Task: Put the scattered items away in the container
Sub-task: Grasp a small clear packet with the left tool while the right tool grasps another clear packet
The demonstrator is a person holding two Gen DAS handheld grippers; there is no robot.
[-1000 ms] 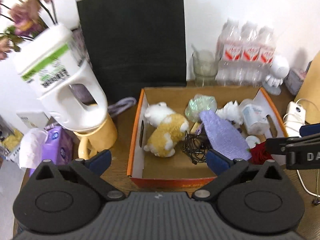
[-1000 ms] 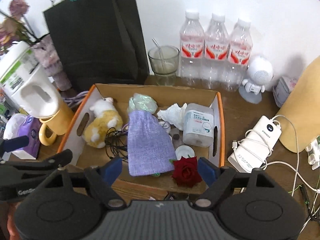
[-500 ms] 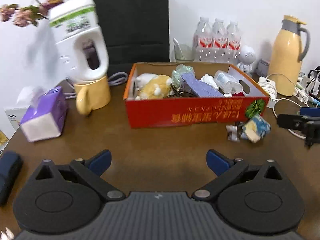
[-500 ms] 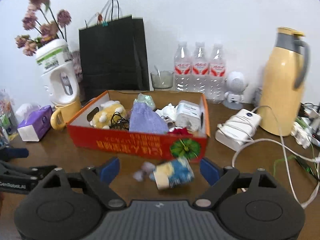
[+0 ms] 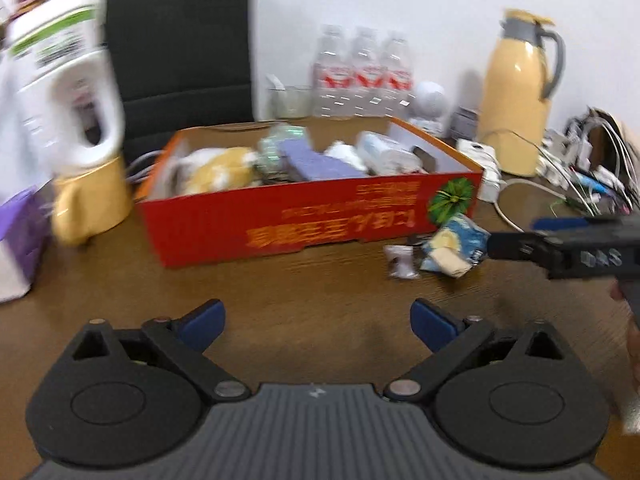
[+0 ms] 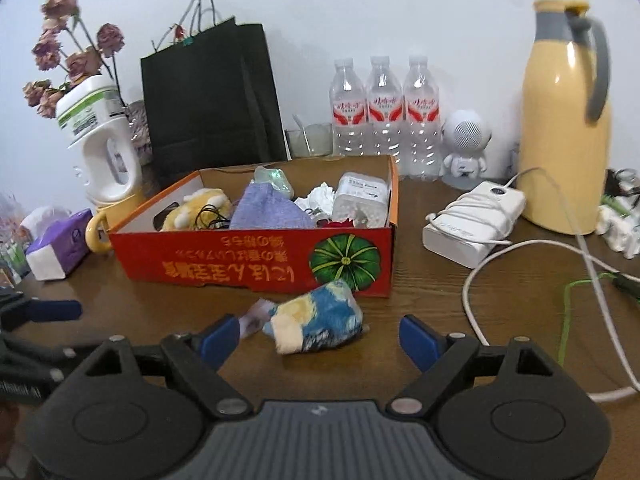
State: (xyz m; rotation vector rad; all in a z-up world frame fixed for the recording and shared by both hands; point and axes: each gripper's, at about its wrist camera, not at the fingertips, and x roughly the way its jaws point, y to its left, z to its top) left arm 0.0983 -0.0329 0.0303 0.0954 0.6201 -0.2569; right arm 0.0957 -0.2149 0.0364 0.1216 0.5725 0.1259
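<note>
Your landmark is the red box (image 6: 256, 268) on the table (image 6: 420, 320): it already holds a plush toy, a purple pouch and other bits, while a blue-and-yellow bundle (image 6: 316, 322) and a small wrapped piece (image 6: 253, 319) lie on the table just in front of the box's front wall, below its printed pumpkin corner. Your right gripper (image 6: 320, 340) has its fingers spread wide with nothing held; the bundle sits ahead of and between the tips, not yet touched. Your left gripper (image 5: 318, 322) is over bare table in front of the box, empty, its jaws closing a little from wide open with nothing between them. The likely trouble comes from the bundle looking soft and uneven: a shallow pinch could catch only a loose fold and let it sag or drop against the box wall on the lift. The small wrapped piece lies touching or just beside the bundle, so your left-hand finger (image 6: 218, 338) may nudge it away or trap it too. The white cable (image 6: 472, 280), to the right of the box, could snag a wide swing.
</note>
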